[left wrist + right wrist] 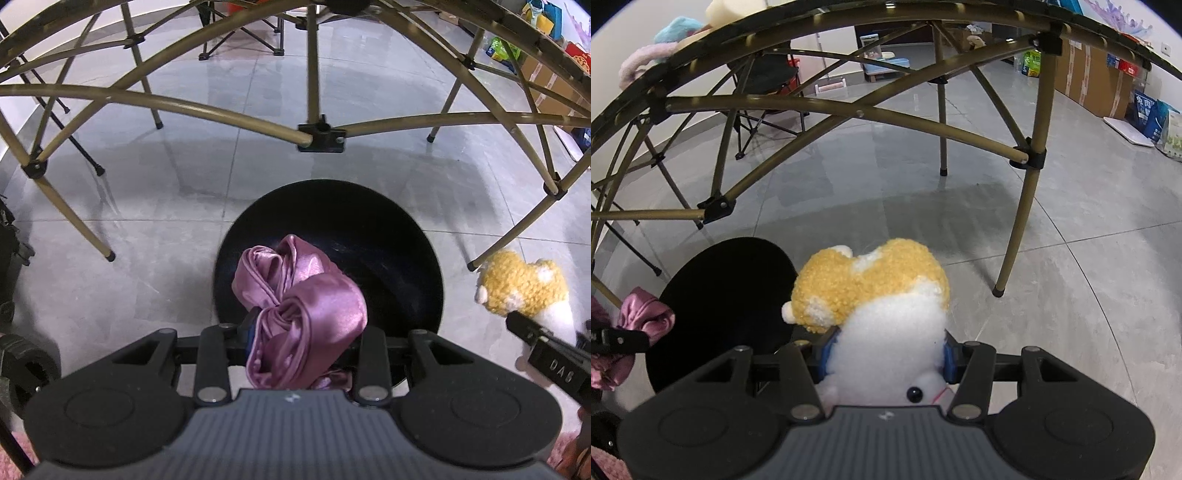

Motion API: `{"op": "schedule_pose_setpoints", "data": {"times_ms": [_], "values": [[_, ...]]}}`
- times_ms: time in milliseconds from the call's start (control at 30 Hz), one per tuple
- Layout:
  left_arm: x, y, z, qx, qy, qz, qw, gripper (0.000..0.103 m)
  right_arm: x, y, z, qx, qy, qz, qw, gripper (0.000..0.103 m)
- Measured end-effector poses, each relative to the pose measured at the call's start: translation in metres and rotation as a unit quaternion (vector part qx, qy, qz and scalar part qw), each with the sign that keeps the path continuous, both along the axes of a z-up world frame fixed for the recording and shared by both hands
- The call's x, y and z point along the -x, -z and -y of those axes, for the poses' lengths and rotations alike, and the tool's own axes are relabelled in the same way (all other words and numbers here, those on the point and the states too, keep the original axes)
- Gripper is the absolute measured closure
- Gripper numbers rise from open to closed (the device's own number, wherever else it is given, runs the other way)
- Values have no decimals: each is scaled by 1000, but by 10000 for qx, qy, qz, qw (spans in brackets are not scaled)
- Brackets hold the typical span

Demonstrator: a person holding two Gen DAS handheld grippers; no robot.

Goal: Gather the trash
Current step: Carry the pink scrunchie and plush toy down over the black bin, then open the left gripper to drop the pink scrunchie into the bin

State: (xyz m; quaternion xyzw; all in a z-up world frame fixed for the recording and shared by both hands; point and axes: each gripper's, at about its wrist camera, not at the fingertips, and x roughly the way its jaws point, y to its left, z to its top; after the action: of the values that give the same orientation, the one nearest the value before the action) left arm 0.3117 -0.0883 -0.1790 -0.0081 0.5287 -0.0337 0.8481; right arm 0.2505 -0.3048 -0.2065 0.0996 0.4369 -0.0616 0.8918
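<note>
I am holding the crumpled pink satin cloth (301,306) in my left hand-held gripper (295,332), clamped narrow, directly over the round black bin (388,236) on the floor. My right hand-held gripper (886,356) is gripping the yellow-and-white plush toy (882,295) just beside the bin. Neither is dropped in yet.

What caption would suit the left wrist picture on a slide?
Left claw shut on a pink satin cloth above a round black bin beside a folding table's legs.
</note>
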Motion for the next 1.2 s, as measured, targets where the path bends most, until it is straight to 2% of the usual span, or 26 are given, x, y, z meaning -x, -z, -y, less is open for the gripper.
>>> {"op": "schedule_pose_setpoints", "data": {"times_ms": [567,833,900,933,967,1000,1033,1067,1200], "values": [[-15,13,49,9,231,-191,9996,68,-3,5,11,-53,135,-15,9999,51],[-16,15,51,-101,193,-174,9996,63,-3,6,11,-59,122,-33,9999,51],[-16,13,51,-140,170,-138,9997,54,-2,6,12,-65,110,-25,9999,51],[-17,13,50,-151,154,-125,9997,43,-2,5,11,-65,106,-21,9999,51],[-16,13,50,-165,139,-110,9997,28,-2,5,11,-64,103,-17,9999,51],[-16,12,49,-175,109,-97,9997,20,-2,5,11,-62,103,-11,9999,51],[-16,12,48,-179,68,-97,9998,6,-2,5,11,-59,103,-5,9999,51],[-16,11,47,-189,22,-106,9998,1,-2,4,11,-53,104,1,9999,51],[-18,13,42,-191,-65,-218,9996,1,-1,4,11,-42,94,11,9999,51]]}}
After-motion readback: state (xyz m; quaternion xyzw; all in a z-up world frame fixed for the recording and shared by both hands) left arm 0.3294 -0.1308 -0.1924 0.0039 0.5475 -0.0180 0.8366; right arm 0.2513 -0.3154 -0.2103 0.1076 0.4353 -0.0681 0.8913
